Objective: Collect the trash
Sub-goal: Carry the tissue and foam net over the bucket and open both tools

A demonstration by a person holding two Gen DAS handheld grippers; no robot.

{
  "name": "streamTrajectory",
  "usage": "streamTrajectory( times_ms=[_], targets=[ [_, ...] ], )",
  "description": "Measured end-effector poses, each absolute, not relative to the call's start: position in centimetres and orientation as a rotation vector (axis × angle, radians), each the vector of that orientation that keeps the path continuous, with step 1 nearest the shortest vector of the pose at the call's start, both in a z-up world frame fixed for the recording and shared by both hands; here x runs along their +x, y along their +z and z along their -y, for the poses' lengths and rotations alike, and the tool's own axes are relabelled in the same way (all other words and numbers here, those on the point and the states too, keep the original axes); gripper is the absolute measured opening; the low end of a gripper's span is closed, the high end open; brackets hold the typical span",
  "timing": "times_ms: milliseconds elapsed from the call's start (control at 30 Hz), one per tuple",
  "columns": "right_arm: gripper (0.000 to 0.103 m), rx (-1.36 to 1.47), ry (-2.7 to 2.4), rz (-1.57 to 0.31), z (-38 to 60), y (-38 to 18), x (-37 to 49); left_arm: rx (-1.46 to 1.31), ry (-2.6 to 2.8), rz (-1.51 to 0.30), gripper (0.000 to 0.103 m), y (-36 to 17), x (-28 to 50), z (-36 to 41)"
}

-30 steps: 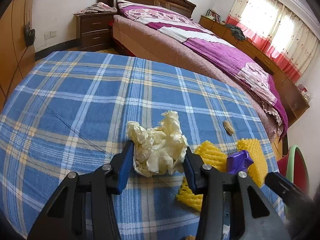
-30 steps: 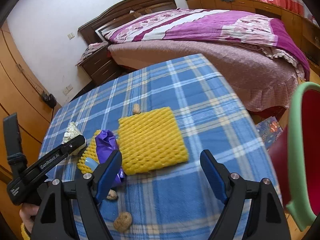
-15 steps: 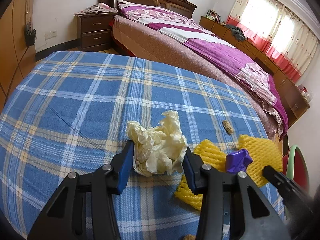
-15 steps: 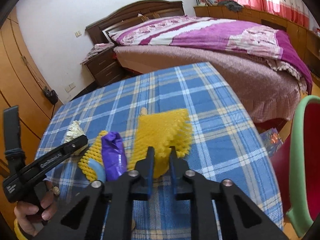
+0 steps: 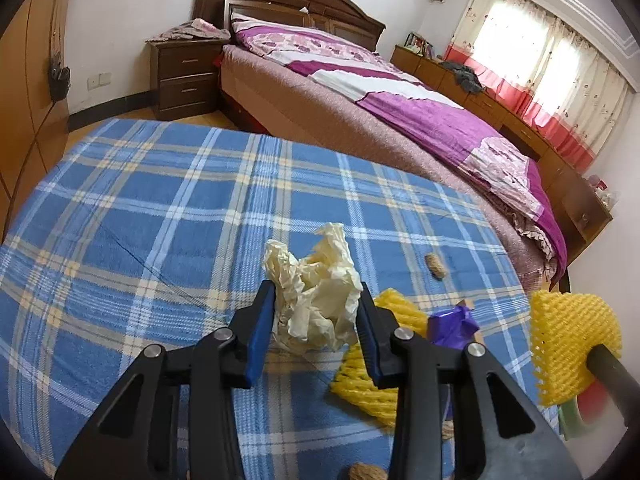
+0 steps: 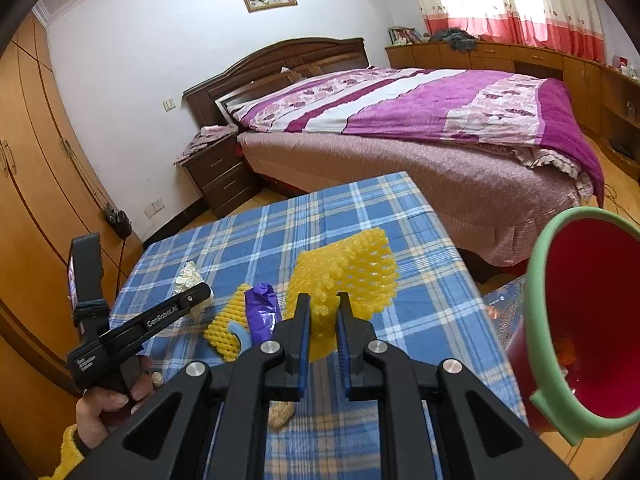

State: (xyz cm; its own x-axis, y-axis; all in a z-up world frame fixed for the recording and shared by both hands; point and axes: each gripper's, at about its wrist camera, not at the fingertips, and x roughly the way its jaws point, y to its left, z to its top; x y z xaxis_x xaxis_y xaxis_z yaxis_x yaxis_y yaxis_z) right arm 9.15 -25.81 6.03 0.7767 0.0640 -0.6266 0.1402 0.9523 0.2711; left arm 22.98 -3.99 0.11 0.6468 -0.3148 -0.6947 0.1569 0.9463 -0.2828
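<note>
Holding the yellow foam-mesh fruit sleeve point(image 6: 348, 276) in my right gripper point(image 6: 323, 320): jaws pressed almost together, pinching its lower edge, so the sheet stands up above the fingers at centre frame in the right wrist view. I judge the pinch sits at the edge so the sleeve hangs free and can drop cleanly into the red bucket with the green rim point(image 6: 536, 292) at the right edge of that frame, off the table's side.

Left gripper point(image 5: 318, 328): jaws have just been closing around the crumpled cream-white tissue paper point(image 5: 316, 304), lower centre of the left wrist view. Blue pads point(image 5: 262, 336) flank the wad on both sides and look to be touching it; the wad seems not yet lifted off the cloth. I read this as a second pickup prepared while the right one carries.

Remaining on the blue plaid tablecloth point(image 5: 160, 208): a second yellow foam-mesh piece point(image 5: 360, 380) just right of the tissue, with a crumpled purple wrapper point(image 5: 452, 324) lying on it; a peanut shell point(image 5: 435, 266) further up and to the right; another nut point(image 6: 280, 412) near the bottom of the right view.

Task early, by my estimate: several pieces not yet collected.

Risk: the springy mesh could slip from so narrow a pinch.
</note>
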Motion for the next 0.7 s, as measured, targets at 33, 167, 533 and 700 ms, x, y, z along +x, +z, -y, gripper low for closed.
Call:
streamTrajectory(
  times_ms=[33,167,533,700],
  targets=[
    [0.014,0.315,-0.047,-0.676,25.9,6.3,8.7,-0.205,-0.275,-0.822,0.039,0.3,22.9,4.0],
    [0.014,0.325,-0.069,-0.655,26.4,6.9,7.2,-0.197,-0.303,-0.800,0.039,1.0,22.2,4.5],
    [0.014,0.356,-0.186,-0.610,29.5,8.1,2.2,-0.116,-0.422,-0.710,0.039,5.3,18.4,6.8],
    [0.014,0.382,-0.228,-0.588,31.0,8.4,0.1,-0.096,-0.502,-0.685,0.039,7.5,15.8,8.3]
  ],
)
